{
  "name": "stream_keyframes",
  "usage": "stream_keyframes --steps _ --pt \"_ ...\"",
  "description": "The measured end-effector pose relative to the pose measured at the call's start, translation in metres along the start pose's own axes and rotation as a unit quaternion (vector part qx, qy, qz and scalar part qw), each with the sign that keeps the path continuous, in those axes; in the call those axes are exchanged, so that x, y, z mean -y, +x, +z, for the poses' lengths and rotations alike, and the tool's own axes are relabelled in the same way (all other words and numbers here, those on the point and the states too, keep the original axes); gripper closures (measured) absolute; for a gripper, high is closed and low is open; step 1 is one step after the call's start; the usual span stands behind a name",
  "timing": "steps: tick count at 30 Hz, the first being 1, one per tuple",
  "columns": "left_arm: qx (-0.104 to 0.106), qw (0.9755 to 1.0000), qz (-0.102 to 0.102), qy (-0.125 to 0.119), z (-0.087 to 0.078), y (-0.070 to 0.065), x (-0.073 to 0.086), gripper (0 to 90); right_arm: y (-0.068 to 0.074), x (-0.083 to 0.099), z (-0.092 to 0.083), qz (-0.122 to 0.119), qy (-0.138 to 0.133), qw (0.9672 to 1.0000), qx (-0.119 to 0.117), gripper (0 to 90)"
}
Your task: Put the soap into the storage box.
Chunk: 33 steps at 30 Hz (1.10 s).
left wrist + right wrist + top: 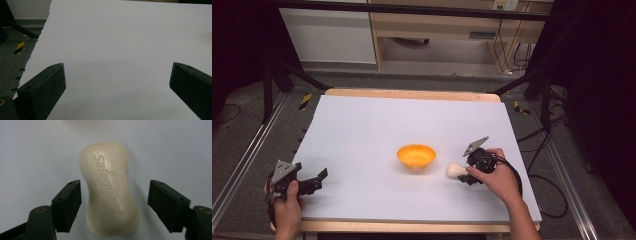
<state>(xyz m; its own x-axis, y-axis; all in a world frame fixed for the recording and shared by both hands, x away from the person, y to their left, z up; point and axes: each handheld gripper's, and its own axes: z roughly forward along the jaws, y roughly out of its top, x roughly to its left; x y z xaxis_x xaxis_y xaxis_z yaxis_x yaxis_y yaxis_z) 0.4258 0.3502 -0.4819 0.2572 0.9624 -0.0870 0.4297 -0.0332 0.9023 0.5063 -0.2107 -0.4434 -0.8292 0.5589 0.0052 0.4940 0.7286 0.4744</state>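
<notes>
- The bar of soap (110,192) is cream-white and waisted: wider at both ends, narrower in the middle, with a glossy top face carrying the stamped word "safeguard" along its length.
- I see it lying flat on the white table cover (377,130), its long axis pointing away from my right gripper (113,203), its near end lowest in the right gripper view.
- My right gripper's fingers stand apart, one on each side of the soap's narrow middle. The finger on the left side of that view (67,203) sits just beside the soap with a thin strip of cover showing between them; the other has a wider gap, with the soap's shadow falling in it. Neither pad is touching the soap.
- From the high view, the soap (455,170) pokes out ahead of the right gripper (464,172), on the side toward an orange bowl (416,155).
- The bowl stands upright near the soap but apart from it, beyond the fingertips; nothing lies between soap and bowl.
- My left gripper (314,181) is held well apart from all this, at the near left edge of the table, its fingers (42,91) wide apart over bare white cover with nothing between them.
- Past the cover's left edge, grey floor and a yellow-black striped marker (19,47) show.
</notes>
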Motion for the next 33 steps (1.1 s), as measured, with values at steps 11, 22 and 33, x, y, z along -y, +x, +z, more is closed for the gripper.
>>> stream_keyframes --steps 11,22,33 --pt "0.0 1.0 0.0 0.0 0.0 0.0 0.0 0.0 0.004 -0.01 0.015 -0.011 0.024 0.9995 -0.021 41.5" --pt "0.001 1.0 -0.001 0.001 0.0 0.0 0.0 0.0 0.004 -0.01 0.019 -0.027 0.03 0.9991 -0.011 48.0" --pt "0.001 1.0 -0.002 0.002 0.0 0.001 0.0 0.1 0.003 -0.006 0.019 -0.034 0.018 0.9991 -0.017 49.0"
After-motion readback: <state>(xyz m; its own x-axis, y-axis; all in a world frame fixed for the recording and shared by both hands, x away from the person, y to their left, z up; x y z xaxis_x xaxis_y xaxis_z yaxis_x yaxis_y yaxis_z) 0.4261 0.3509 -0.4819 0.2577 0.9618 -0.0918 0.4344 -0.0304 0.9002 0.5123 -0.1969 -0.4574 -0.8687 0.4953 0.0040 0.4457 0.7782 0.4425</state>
